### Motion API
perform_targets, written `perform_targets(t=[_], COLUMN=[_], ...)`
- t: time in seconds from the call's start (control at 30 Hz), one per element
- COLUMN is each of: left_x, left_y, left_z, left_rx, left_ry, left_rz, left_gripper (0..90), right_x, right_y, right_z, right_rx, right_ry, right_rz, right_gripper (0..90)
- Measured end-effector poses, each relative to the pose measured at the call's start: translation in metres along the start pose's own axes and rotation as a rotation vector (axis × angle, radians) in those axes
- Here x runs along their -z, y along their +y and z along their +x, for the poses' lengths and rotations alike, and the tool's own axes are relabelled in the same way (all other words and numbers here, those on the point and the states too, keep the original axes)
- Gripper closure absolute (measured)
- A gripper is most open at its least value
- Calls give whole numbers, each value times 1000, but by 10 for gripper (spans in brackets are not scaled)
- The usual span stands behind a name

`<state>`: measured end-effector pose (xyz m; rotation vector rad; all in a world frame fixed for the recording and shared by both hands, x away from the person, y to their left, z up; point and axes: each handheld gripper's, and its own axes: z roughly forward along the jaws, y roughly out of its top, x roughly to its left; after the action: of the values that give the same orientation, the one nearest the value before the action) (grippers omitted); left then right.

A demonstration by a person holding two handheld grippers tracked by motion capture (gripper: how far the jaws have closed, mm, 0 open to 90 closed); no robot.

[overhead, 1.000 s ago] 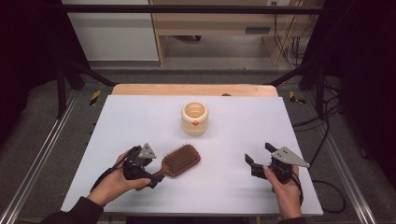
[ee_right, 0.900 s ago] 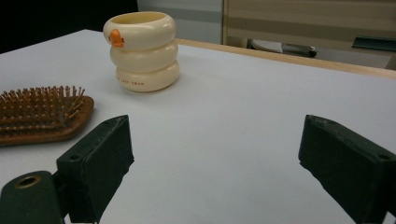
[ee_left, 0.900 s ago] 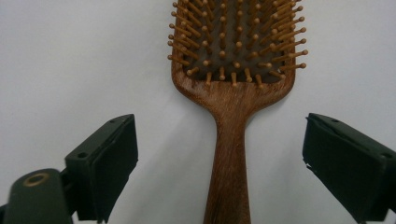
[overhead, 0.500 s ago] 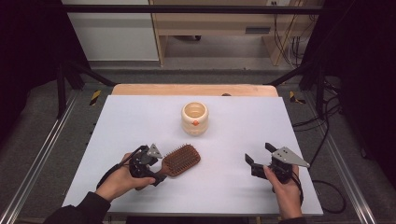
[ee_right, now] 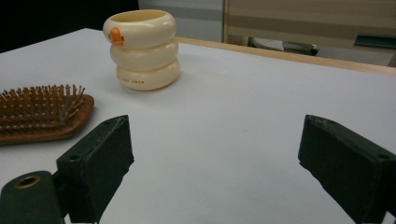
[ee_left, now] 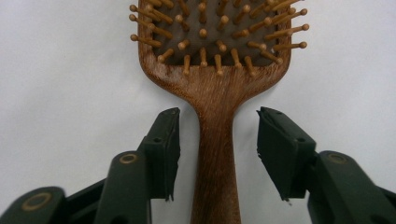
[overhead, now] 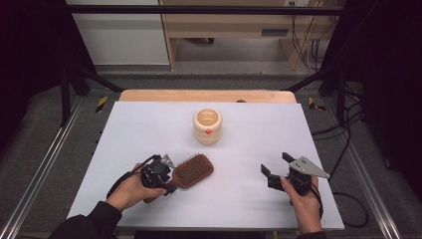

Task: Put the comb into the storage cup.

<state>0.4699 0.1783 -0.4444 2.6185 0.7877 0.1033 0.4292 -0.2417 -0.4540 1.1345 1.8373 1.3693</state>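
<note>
White surface (overhead: 149, 129), lower left: left gripper (ee_left: 217, 140) fingers, just closing, straddle the hairbrush (overhead: 193, 171) handle ungripped; lifting remains. Right gripper (overhead: 275, 173) waits, fingers wide.

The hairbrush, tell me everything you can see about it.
The hairbrush is a paddle type that looks like dark brown wood, with a dark pad of round-tipped pins. It lies flat, bristles up, on the white table, nearer the person than the cream cup and apart from it. Its handle runs between the jaws of the left gripper, which have just been closing; a gap shows on each side, so they do not yet press it.
</note>
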Motion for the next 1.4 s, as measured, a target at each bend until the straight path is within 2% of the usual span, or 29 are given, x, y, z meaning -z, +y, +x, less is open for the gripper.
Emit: perform_targets(t=[0.13, 0.43, 0.73, 1.1, 1.4], left_x=[-1, -3, -4, -6, -7], left_y=[0, -2, 2, 5, 6], left_z=[2, 4, 1, -1, -3], left_rx=[-17, -17, -29, -52, -57], left_ry=[11, -2, -4, 21, 37], left_rz=[16, 26, 30, 64, 67], left_gripper=[549, 612, 643, 676, 698], right_x=[0, 0, -1, -1, -1], right_y=[0, 0, 0, 0, 0], right_z=[0, 1, 1, 1, 1], right_rx=[-1, -2, -4, -3, -2], right_ry=[-1, 1, 6, 7, 9], right_rz=[0, 2, 3, 7, 7], right_gripper=[101, 98, 99, 99, 100])
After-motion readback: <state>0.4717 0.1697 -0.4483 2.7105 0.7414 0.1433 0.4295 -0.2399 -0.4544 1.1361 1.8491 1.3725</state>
